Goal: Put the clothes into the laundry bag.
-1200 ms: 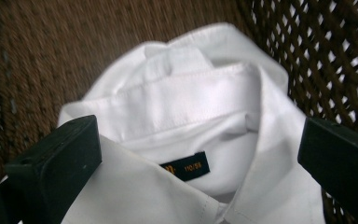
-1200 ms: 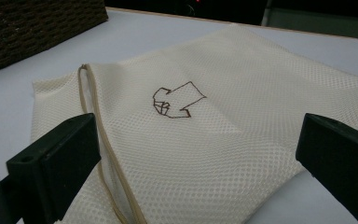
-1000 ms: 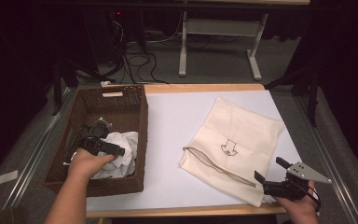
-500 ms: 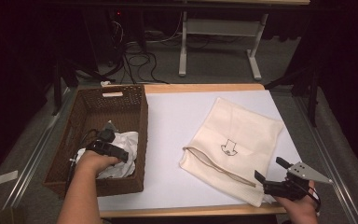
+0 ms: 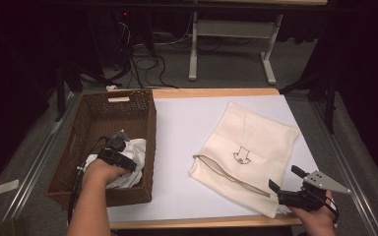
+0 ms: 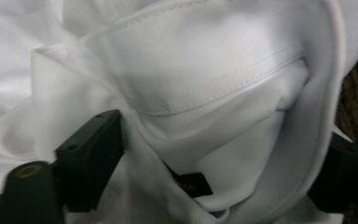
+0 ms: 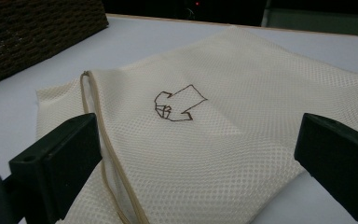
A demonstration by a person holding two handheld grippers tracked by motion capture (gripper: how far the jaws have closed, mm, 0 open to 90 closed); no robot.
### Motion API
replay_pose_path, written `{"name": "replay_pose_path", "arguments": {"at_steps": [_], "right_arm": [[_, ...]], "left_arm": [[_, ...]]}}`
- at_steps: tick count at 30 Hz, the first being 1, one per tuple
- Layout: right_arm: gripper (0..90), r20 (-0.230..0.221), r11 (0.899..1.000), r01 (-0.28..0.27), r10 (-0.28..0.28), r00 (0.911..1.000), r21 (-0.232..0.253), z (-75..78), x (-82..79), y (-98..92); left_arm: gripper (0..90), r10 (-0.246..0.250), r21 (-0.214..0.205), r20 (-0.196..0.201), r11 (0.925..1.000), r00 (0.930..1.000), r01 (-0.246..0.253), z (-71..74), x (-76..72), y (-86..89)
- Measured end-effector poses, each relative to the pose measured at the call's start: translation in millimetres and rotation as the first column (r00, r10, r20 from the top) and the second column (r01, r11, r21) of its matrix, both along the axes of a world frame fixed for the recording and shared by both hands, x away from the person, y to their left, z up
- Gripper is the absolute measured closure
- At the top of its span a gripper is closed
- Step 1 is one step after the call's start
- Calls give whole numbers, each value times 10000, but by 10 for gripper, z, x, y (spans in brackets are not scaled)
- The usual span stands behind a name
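A crumpled white garment [image 5: 137,148] lies in the brown wicker basket [image 5: 150,123] at the table's left. My left gripper [image 5: 116,150] reaches down into it. In the left gripper view a stitched fold of the white garment [image 6: 205,70] bulges between the jaws of the left gripper [image 6: 219,144], which have just been closing and still stand apart. A cream mesh bag [image 5: 256,142] with a drawn arrow [image 5: 241,155] lies flat at the right. My right gripper [image 5: 285,179] rests open at its near corner. The mesh bag [image 7: 251,112] spreads beyond the right gripper [image 7: 198,130], nothing between the jaws.
The white table sheet [image 5: 182,128] lies bare between basket and bag. The wooden table edge [image 5: 216,92] runs along the back. A white desk frame [image 5: 231,34] and cables stand on the floor behind. Basket wall [image 7: 32,32] is off to the left in the right gripper view.
My left hand has sunk lower into the basket, onto the white garment. The right hand and the mesh bag have stayed in place.
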State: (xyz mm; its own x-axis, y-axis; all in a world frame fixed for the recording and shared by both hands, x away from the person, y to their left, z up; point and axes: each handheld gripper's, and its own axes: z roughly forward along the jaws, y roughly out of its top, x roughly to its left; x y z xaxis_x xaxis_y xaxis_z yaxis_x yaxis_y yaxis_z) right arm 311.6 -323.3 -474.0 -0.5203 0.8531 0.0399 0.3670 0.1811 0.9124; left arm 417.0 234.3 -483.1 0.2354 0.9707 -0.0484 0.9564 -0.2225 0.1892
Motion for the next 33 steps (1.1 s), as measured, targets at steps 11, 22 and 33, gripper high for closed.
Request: {"name": "replay_pose_path", "arguments": {"at_steps": [11,22,33], "right_arm": [[18,4,10000,-21,21,10000,19,3,-8,1],[22,173,10000,-86,87,9998,-11,15,-17,-4],[25,146,10000,-52,51,9999,63,20,-23,-4]], "left_arm": [[572,-401,-122,743,9991,9964,412,63,-62,-13],[714,-549,-38,1804,9984,9821,565,152,-130,-35],[716,-156,-454,4312,9982,9021,389,363,-282,28]]}}
